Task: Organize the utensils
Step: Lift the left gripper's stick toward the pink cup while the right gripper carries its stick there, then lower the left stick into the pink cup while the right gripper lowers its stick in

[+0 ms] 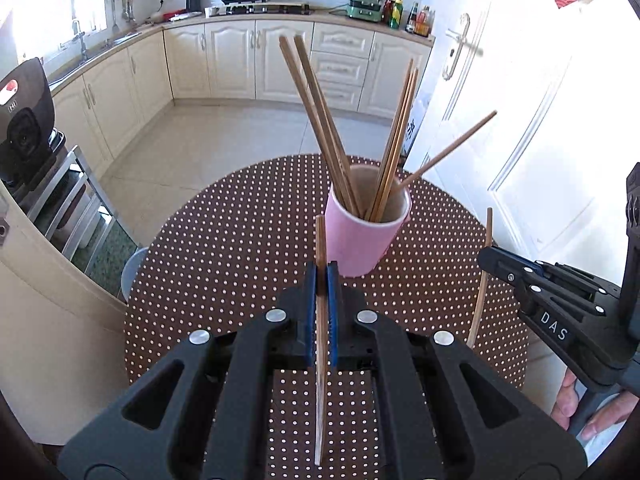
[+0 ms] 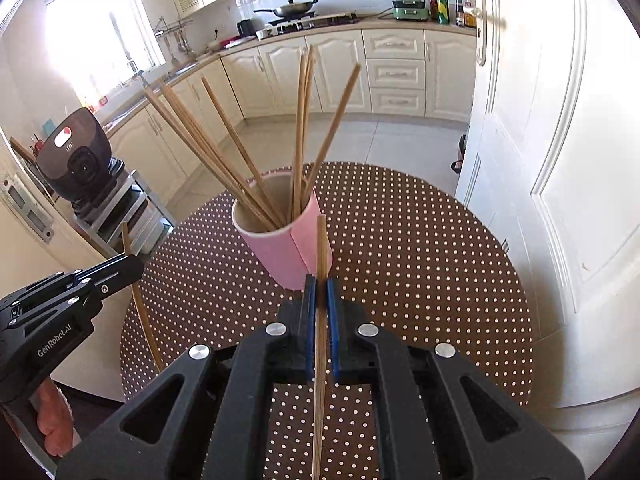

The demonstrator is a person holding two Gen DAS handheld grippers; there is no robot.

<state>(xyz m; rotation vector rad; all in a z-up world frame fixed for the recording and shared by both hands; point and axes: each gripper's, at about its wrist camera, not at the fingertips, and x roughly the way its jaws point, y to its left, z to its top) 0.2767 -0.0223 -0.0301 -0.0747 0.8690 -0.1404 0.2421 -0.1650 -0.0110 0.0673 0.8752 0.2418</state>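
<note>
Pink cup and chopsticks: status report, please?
Left tool shut on chopstick. Right tool likewise. Pink cup upright, holding chopsticks. Nothing in the way.

One pink cup (image 1: pixel 362 236), two held chopsticks (image 1: pixel 321 344), one round table (image 1: pixel 224 264)

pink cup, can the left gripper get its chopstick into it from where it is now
Probably yes. The left gripper is shut on one chopstick just short of the pink cup. The cup's mouth faces up, and the chopsticks already inside lean apart, leaving a gap.
</note>
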